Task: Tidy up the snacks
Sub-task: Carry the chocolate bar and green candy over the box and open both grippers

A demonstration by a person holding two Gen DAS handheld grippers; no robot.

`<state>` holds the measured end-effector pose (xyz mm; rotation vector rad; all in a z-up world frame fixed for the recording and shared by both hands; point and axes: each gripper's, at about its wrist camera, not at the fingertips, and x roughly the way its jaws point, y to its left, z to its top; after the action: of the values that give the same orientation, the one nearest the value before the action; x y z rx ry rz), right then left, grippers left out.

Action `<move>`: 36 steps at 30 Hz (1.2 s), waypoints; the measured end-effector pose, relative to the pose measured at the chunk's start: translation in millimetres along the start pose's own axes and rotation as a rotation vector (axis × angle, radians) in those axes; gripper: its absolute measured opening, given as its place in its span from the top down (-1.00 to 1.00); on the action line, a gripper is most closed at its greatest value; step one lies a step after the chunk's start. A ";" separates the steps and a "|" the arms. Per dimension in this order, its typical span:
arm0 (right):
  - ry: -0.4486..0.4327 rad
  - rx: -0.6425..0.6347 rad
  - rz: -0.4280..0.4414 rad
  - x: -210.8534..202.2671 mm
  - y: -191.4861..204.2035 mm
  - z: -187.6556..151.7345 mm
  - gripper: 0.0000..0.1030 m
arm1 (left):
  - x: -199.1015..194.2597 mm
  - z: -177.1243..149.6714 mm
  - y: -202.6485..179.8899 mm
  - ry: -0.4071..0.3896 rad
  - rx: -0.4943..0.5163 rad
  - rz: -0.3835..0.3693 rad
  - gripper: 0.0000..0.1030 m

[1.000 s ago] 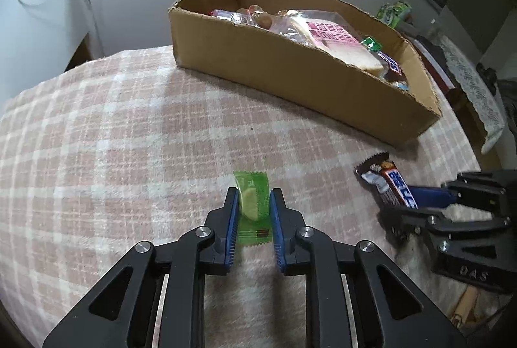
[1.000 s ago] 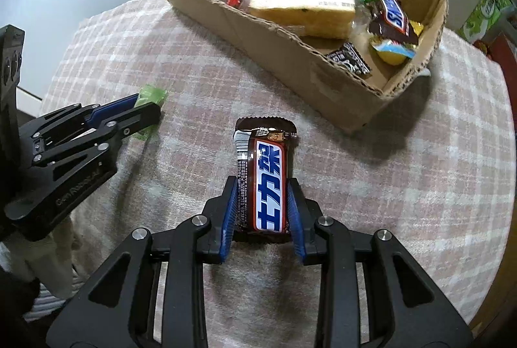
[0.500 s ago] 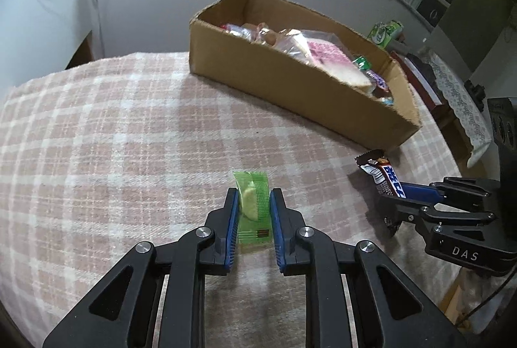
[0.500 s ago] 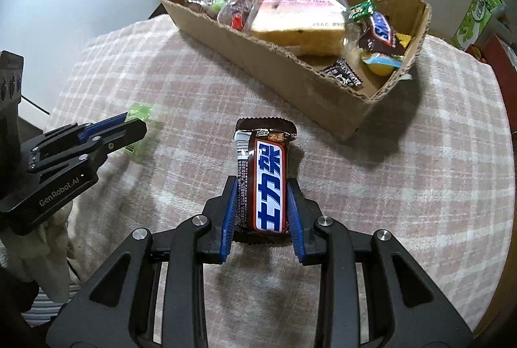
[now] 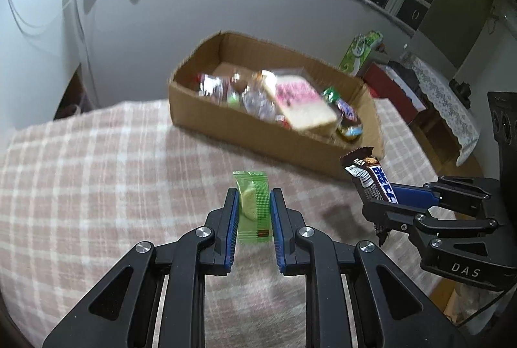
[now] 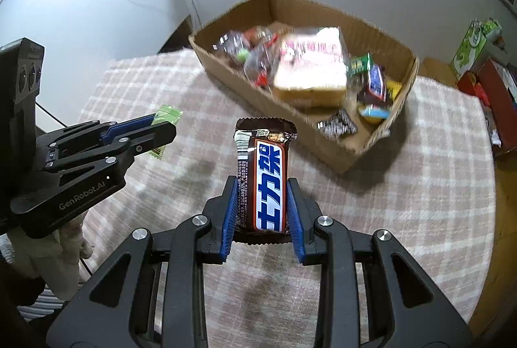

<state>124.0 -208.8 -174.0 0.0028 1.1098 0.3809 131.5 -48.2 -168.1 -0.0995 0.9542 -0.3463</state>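
Left gripper [image 5: 253, 202], as I hold it: pitched downward above the table, blue pads clamped on a green candy packet [image 5: 252, 206]. Right gripper [image 6: 261, 206]: likewise pitched downward, pads pressed against both sides of a chocolate bar [image 6: 263, 177]. The two grippers sit side by side, apart, each visible in the other's view.
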 end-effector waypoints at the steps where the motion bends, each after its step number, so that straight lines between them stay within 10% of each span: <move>1: -0.009 -0.004 0.001 -3.7 1.0 2.9 0.42 | -2.2 5.5 -1.8 -0.009 0.004 0.000 0.66; 28: -0.072 0.027 -0.101 -7.7 -50.3 92.5 0.40 | 40.8 118.7 -27.8 -0.079 0.015 -0.033 0.54; 32: -0.112 0.010 -0.129 -15.5 -47.9 98.5 -0.21 | 39.6 122.8 -26.5 -0.086 0.014 -0.024 0.39; 36: -0.125 0.007 -0.126 -21.8 -47.3 102.8 -0.21 | 35.0 123.1 -23.9 -0.089 0.007 -0.017 0.38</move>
<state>219.4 -240.5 -117.6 -0.0365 0.9829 0.2608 244.2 -90.7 -118.6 -0.1161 0.8646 -0.3579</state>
